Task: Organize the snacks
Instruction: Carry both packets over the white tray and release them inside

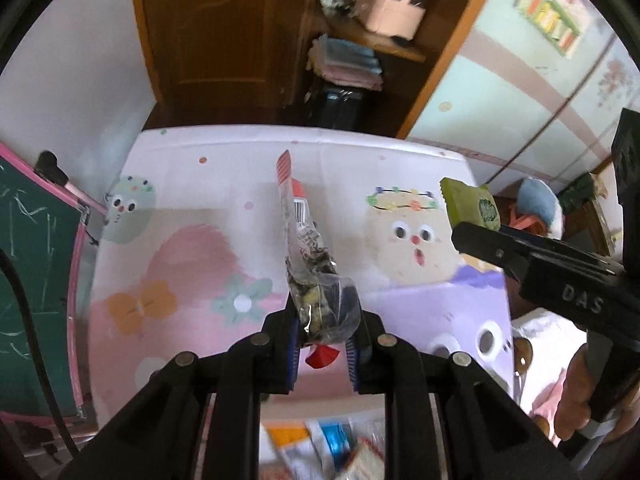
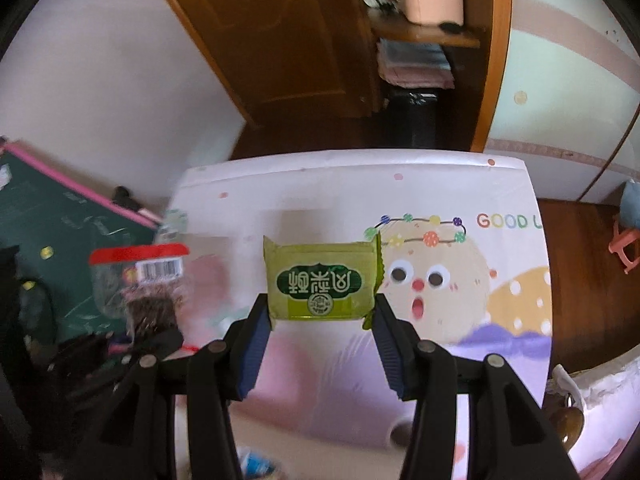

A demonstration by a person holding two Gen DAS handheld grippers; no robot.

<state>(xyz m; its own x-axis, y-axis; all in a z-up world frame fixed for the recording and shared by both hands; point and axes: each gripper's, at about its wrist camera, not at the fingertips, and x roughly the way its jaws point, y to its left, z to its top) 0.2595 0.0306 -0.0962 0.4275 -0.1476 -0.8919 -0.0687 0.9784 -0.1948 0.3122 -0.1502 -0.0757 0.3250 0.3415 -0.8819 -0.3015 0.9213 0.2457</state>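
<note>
Two pinched snacks: crinkly clear pouch (image 1: 316, 280) in left jaws, flat green packet (image 2: 322, 280) in right.

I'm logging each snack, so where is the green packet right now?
The green packet is held off the table between the right gripper fingers, centre of the right wrist view, above the cartoon tablecloth, right of the left gripper's clear bag.

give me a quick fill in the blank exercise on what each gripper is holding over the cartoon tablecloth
1. The right gripper is shut on a ____ rectangular foil snack packet.
2. The left gripper pinches a clear plastic snack bag whose sealed ends are ____.
3. The printed tablecloth shows the words "____ L", cut off at its edge.

Missing words: green; red; GOOD
</note>
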